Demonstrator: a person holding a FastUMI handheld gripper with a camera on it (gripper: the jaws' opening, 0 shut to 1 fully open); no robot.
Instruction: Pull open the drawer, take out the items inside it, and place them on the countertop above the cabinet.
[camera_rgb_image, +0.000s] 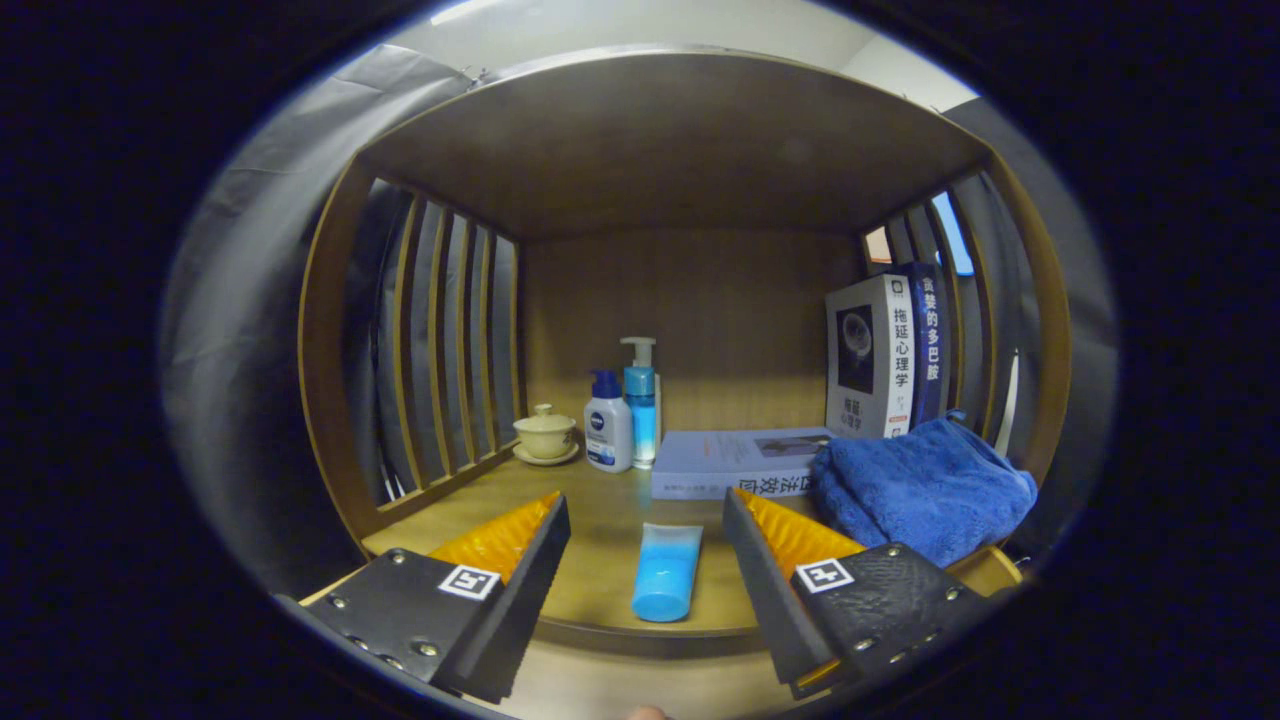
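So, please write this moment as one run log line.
gripper: open, holding nothing | blue tube: lying on countertop, between fingers | blue towel: beside right finger

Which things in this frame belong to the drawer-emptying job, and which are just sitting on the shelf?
Job:
- gripper, fingers open, nothing pressed
- blue tube, lying on the countertop between the fingers, apparently just placed

Bystanders:
- lidded cup on saucer
- two pump bottles
- flat book
- upright books
- blue towel
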